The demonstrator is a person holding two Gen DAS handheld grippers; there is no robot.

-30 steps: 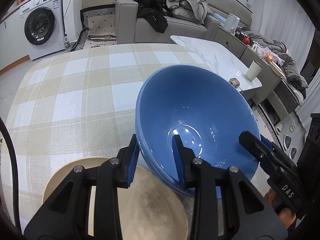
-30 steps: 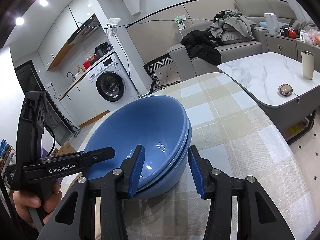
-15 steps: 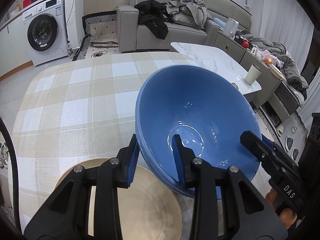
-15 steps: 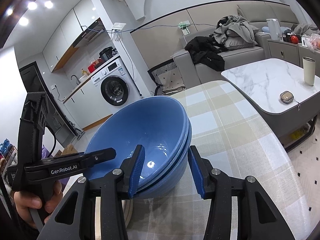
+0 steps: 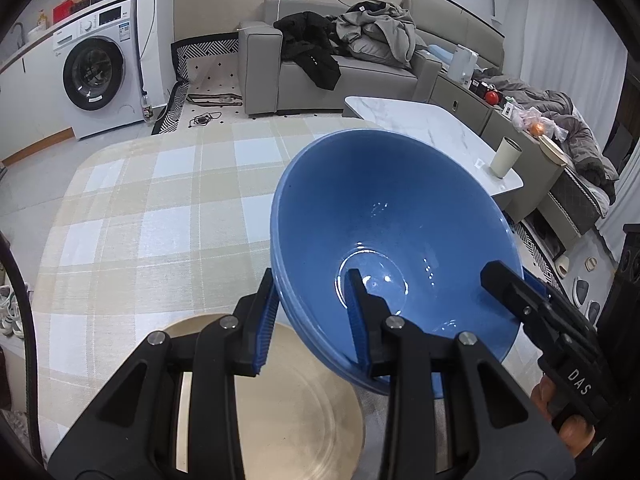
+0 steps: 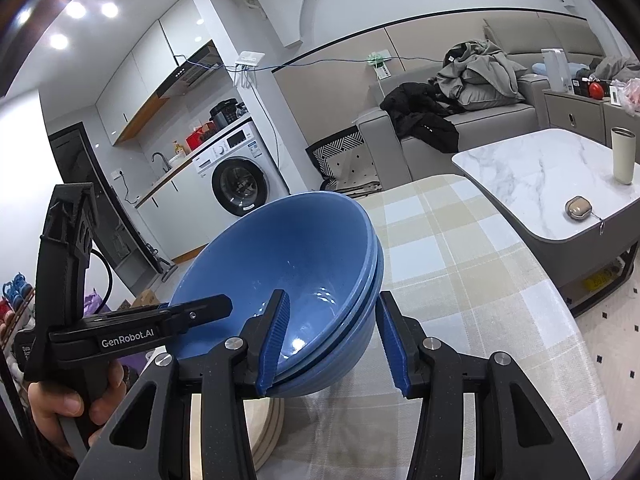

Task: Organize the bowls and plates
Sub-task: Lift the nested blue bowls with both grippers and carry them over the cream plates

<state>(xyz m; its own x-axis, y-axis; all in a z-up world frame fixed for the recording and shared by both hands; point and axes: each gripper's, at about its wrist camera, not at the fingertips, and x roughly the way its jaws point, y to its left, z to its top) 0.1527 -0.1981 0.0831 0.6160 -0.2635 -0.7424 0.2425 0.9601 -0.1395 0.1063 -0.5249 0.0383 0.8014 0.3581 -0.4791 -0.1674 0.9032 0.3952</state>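
You are holding a nested stack of glossy blue ceramic bowls [image 5: 400, 232] clear of the round table draped in a beige-and-white checked cloth [image 5: 152, 208], and both tools are on it. Your left gripper [image 5: 312, 320] is clamped on the near rim of the stack, one blue pad inside the top bowl and the other against the outer wall. Your right gripper [image 6: 334, 340] grips the opposite rim the same way: its left pad sits inside the bowl, while its right pad stands a little off the wall in the wrist view, so you cannot tell how firmly that side presses. The stack tilts, its mouth tipped toward the left gripper's camera. Directly below the bowls, on the checked cloth, lies a stack of round cream-coloured plates [image 5: 296, 412]; the bowls hang above its far edge without touching it. Beyond the checked table, a white marble-topped coffee table [image 6: 536, 176] carries a pale cylindrical tumbler [image 6: 622, 156] and a small beige pouch [image 6: 578, 208]. Farther from the checked table stand a grey sofa heaped with dark and grey clothes [image 5: 344, 52] and a white front-loading washing machine [image 5: 100, 76].
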